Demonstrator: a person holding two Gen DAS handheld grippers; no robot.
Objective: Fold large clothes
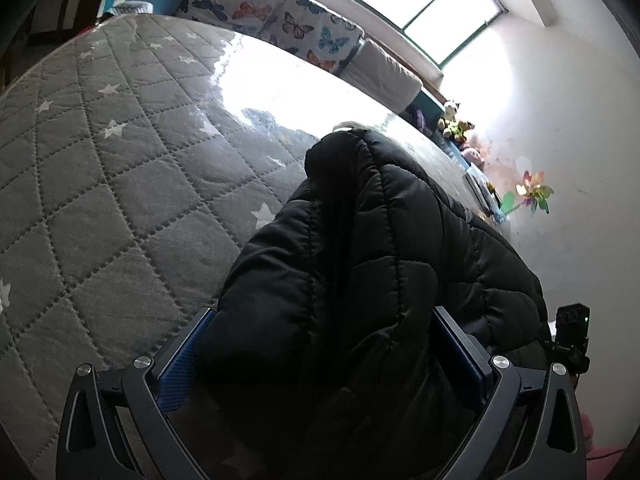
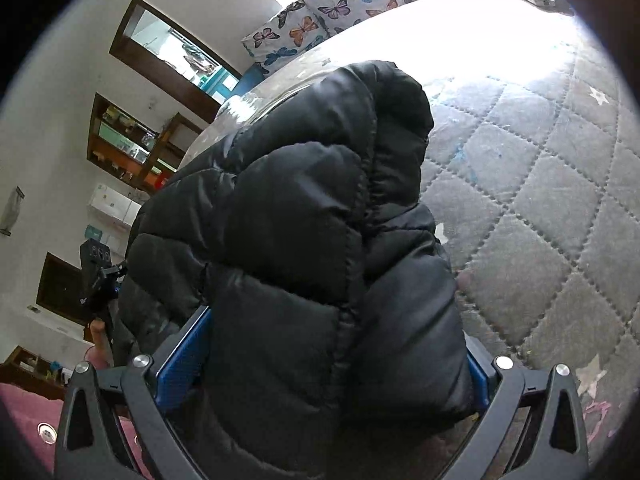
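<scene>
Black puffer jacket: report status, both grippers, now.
Left gripper shut on black puffer jacket. Right gripper shut on it too. Jacket bunched over the grey quilted bed. Nothing in the way.

A grey quilted bed cover with white stars spreads across the bed, washed out by glare from a wide window in the white wall. Butterfly-print pillows line the head of the bed, and soft toys and a pinwheel sit along the wall. Dark wooden shelves hang on the opposite wall.
</scene>
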